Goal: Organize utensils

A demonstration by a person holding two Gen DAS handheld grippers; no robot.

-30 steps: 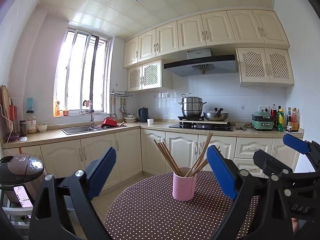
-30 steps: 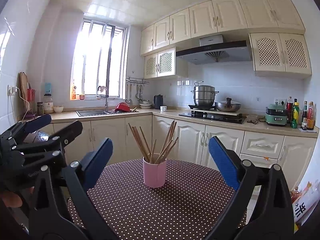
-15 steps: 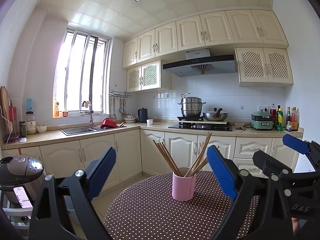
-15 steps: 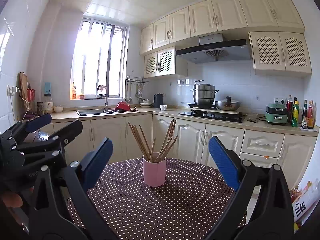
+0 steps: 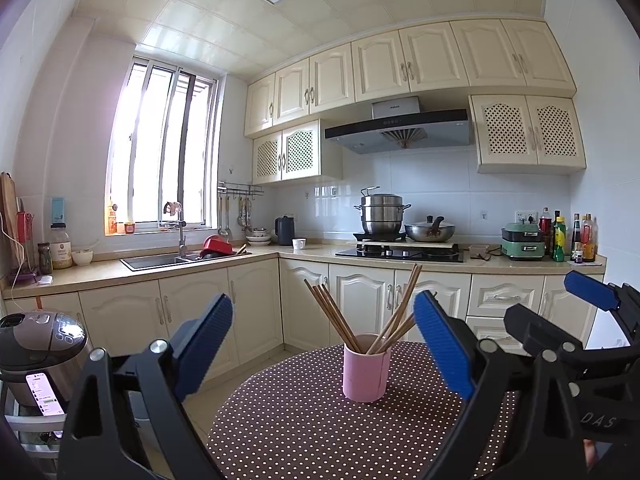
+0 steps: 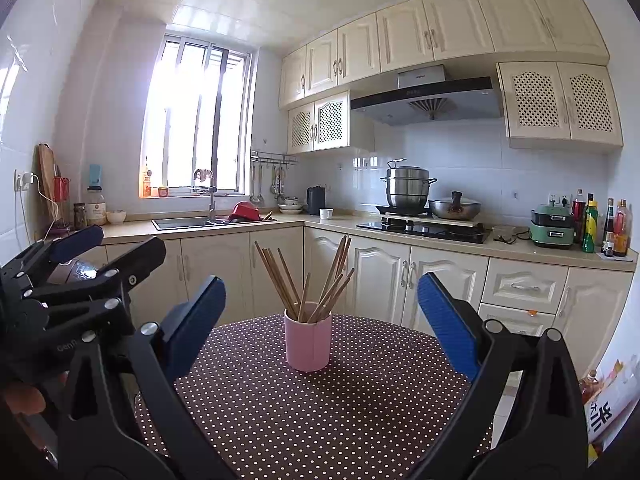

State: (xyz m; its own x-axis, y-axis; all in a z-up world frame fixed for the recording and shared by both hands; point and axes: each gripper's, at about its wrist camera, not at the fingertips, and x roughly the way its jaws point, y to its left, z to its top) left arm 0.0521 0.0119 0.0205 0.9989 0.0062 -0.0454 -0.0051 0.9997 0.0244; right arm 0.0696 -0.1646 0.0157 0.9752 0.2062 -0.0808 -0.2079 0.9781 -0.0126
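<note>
A pink cup (image 5: 366, 372) (image 6: 307, 341) stands upright on a round table with a brown polka-dot cloth (image 5: 304, 432) (image 6: 320, 420). Several wooden chopsticks (image 5: 340, 320) (image 6: 298, 280) stand in it, fanned out. My left gripper (image 5: 323, 348) is open and empty, held above the table's near edge, short of the cup. My right gripper (image 6: 322, 320) is open and empty, also short of the cup, to the right of the left one. The right gripper shows at the right in the left wrist view (image 5: 560, 320); the left gripper shows at the left in the right wrist view (image 6: 80, 264).
Cream kitchen cabinets and a counter (image 5: 280, 256) run behind the table, with a sink (image 5: 156, 260), a stove with pots (image 5: 400, 252) and bottles (image 5: 568, 240). A rice cooker (image 5: 38, 340) stands at the left of the table. A printed bag (image 6: 608, 412) lies at the right.
Both views have tilted up very slightly, so the cup sits a little lower in the frame. Both grippers stay open and empty.
</note>
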